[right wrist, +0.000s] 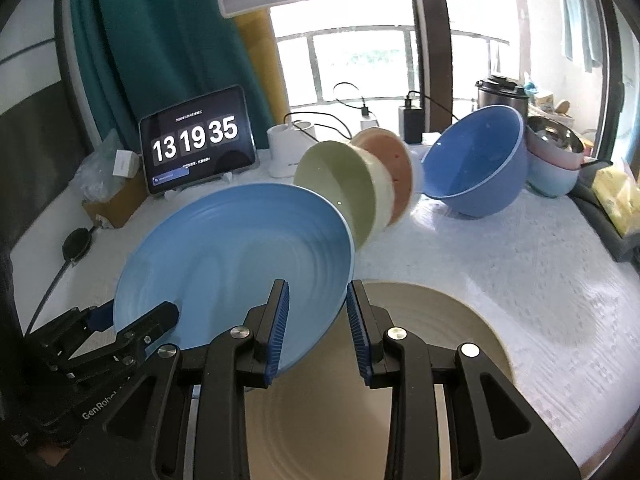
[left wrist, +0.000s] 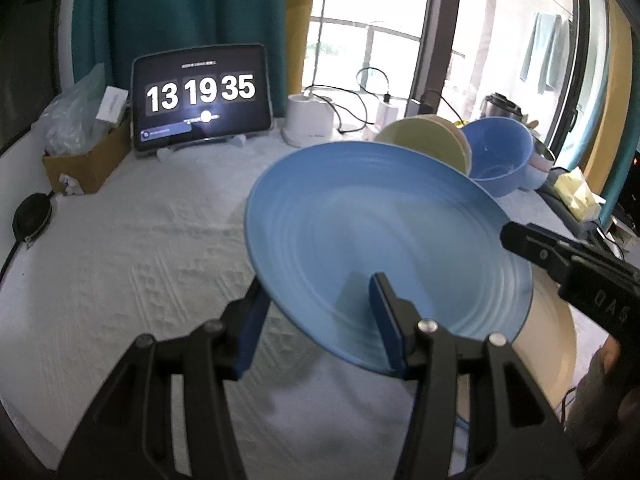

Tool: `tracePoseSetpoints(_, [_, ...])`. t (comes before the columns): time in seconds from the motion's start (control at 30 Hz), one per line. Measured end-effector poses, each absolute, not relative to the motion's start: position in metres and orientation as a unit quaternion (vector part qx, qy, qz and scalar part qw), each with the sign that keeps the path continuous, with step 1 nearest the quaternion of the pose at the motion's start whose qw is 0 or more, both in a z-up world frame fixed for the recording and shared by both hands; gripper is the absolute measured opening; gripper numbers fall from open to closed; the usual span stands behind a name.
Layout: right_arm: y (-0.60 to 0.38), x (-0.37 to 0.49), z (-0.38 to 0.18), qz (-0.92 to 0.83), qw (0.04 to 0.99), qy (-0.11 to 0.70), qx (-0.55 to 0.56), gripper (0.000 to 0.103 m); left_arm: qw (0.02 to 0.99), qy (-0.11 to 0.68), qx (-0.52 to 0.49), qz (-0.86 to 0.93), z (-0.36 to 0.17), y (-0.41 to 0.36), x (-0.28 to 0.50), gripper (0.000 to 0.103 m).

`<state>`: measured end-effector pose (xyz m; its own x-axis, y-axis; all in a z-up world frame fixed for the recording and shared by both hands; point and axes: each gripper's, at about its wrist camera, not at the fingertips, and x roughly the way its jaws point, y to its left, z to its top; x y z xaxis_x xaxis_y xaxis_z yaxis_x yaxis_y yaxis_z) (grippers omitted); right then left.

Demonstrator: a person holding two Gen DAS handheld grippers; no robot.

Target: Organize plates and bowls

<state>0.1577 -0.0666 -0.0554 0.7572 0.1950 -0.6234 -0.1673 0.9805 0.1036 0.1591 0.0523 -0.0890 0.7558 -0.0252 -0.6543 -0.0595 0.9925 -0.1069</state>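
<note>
Right, both claws on the blue plate: left claw pinches its near rim, right claw the opposite rim, each part open w/ the edge clamped between pads. Plate's tilted, held clear above the cream plate on the bench, prob so I can stack it. Blue bowl looks empty; green bowl nests w/ others, tipped on their sides.
</note>
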Motion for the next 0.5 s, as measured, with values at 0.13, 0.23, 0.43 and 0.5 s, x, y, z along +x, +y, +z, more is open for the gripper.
tracePoseSetpoints(0.13, [-0.079, 0.149, -0.052, 0.091, 0.939, 0.329, 0.027, 0.032, 0.935, 0.350, -0.058, 0.002, -0.087, 0.040, 0.156, 0.052])
tracePoseSetpoints(0.23, [-0.087, 0.143, -0.052, 0.086, 0.940, 0.328, 0.033, 0.032, 0.935, 0.351, -0.052, -0.003, -0.086, 0.031, 0.154, 0.052])
tracePoseSetpoints(0.43, [-0.106, 0.132, -0.052, 0.076, 0.941, 0.327, 0.047, 0.032, 0.934, 0.355, -0.043, -0.013, -0.085, 0.013, 0.150, 0.052])
tracePoseSetpoints(0.5, [-0.111, 0.129, -0.052, 0.074, 0.941, 0.326, 0.050, 0.032, 0.934, 0.356, -0.040, -0.016, -0.085, 0.007, 0.148, 0.052])
